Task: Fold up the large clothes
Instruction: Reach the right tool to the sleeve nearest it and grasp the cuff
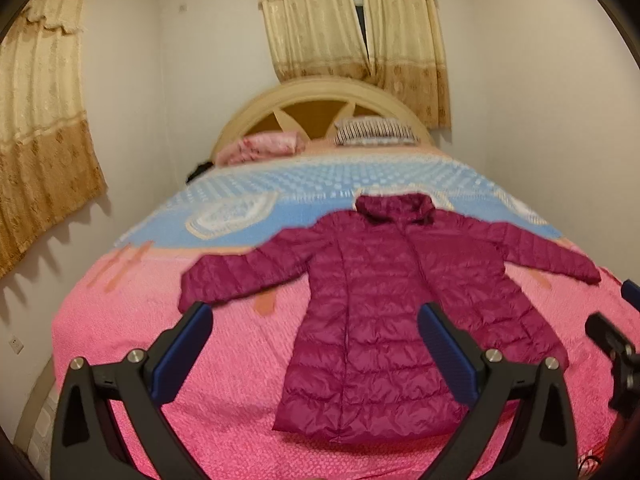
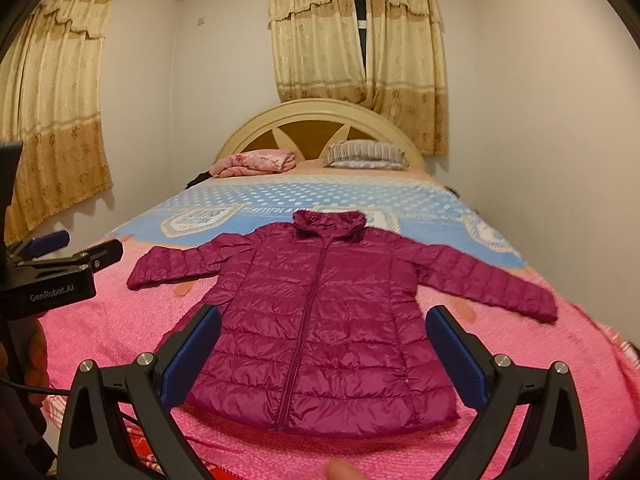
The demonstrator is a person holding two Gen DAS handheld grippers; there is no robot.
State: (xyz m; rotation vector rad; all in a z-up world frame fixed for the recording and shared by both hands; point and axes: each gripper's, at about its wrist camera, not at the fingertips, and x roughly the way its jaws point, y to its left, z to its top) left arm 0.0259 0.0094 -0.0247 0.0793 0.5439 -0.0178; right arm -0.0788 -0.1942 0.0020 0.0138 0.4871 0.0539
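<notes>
A magenta quilted puffer jacket lies flat, front up and zipped, on the pink bedspread, sleeves spread to both sides, hood toward the headboard. It also shows in the right wrist view. My left gripper is open and empty, held above the bed's near end, over the jacket's lower left part. My right gripper is open and empty, held above the jacket's hem. The left gripper also shows at the left edge of the right wrist view.
The bed has a pink and blue cover, a pink folded blanket and a striped pillow by the arched headboard. White walls close in on both sides. Curtains hang behind.
</notes>
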